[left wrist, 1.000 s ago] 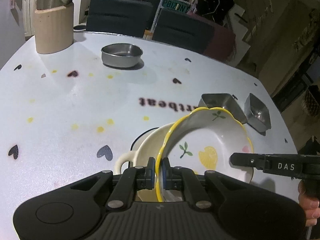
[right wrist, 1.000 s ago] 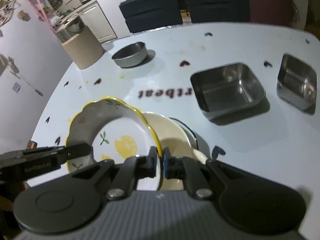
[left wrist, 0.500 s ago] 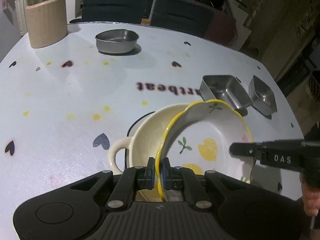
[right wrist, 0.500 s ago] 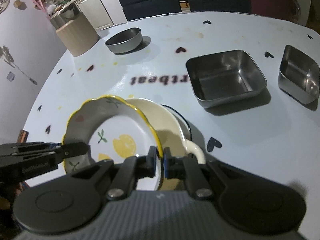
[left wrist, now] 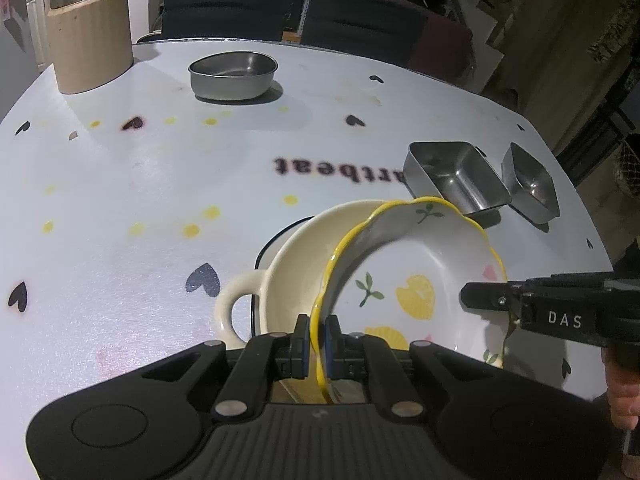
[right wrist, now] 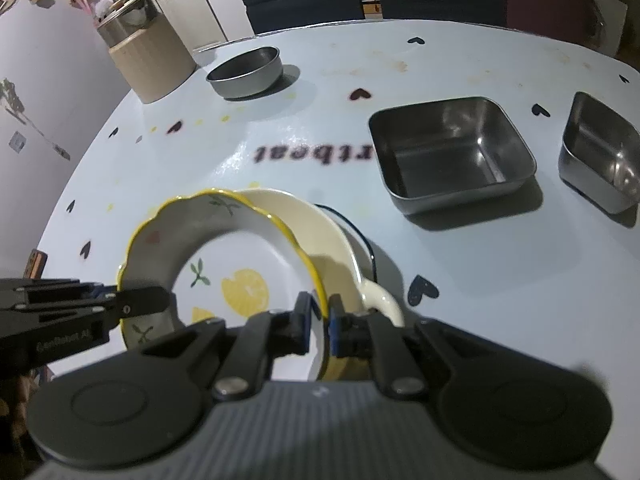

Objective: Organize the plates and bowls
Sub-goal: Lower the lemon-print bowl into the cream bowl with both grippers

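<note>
Left gripper (left wrist: 316,340): clamped on near rim of yellow-rimmed plate (left wrist: 416,280).
Right gripper (right wrist: 319,322): pinching the opposite rim.
Plate position: tilted, over the cream handled bowl (left wrist: 288,264).
Change: plate has sunk closer into the bowl; grips unchanged.
Meaning: nesting likely almost complete; release probably next.
Steel dishes (right wrist: 448,156): beyond the bowl, untouched.

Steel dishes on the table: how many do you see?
3: a round bowl far side near the canister, a large square tray and a smaller square tray to its right.
</note>
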### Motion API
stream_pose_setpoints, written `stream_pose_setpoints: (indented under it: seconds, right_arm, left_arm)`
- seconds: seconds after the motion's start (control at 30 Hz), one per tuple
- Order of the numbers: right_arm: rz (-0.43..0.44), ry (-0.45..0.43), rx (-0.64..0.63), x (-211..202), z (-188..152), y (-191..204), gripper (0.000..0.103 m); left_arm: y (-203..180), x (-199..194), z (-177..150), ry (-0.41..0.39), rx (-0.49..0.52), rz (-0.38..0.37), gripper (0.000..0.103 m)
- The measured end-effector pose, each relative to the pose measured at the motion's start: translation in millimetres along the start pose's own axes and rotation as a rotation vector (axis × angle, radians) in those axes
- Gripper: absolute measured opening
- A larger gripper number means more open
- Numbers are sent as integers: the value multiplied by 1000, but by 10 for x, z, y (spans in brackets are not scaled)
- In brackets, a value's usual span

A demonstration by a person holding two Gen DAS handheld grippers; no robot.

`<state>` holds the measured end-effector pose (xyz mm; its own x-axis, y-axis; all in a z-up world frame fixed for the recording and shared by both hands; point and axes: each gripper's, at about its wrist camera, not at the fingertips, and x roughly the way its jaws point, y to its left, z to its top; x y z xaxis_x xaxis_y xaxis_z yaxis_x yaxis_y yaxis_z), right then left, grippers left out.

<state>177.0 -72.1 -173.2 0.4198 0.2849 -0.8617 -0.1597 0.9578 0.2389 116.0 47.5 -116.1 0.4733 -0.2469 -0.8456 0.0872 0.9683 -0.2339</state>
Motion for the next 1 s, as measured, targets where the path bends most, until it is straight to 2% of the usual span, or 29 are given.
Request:
stream_pose_setpoints:
  seconds: [0.53,1.0]
  right_arm:
    - [-60,-6,-129,31,7,153,10]
    - [-59,11,-125,91,5,137,10]
  left_arm:
    - [55,74,-29,34,16,-5,10]
    - [64,48,-23,30,21,-10,10]
